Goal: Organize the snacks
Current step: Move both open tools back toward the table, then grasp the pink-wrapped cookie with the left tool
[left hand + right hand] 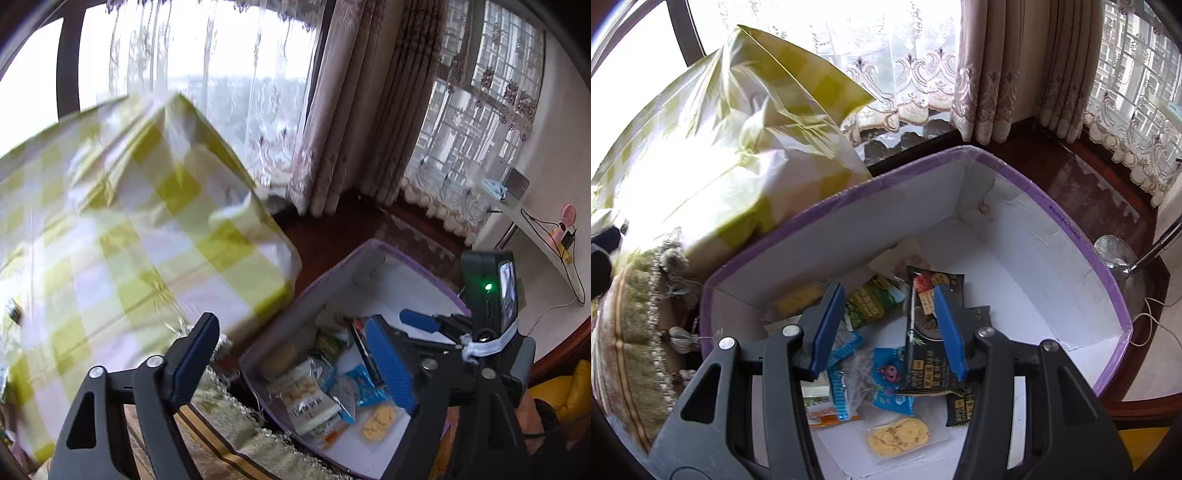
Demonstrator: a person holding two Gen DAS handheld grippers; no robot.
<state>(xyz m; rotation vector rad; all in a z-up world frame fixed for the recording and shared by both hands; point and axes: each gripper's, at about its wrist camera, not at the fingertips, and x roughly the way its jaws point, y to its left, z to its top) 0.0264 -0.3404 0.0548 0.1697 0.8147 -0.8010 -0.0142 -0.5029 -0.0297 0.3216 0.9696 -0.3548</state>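
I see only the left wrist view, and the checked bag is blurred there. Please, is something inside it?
Observer: Yes. The yellow-checked bag is translucent, and something white shows inside it.
Operator: Is the right gripper holding a packet?
Observer: It seems not. The right gripper is open, and a black cracker packet lies at one pad only.
Operator: Is anything beyond the box?
Observer: A shiny metal stand base sits just past the right wall of the purple-rimmed box.

Your left gripper (pixel 295 365) gapes empty between the checked bag (pixel 122 229) and the snack-filled box (pixel 332 280)
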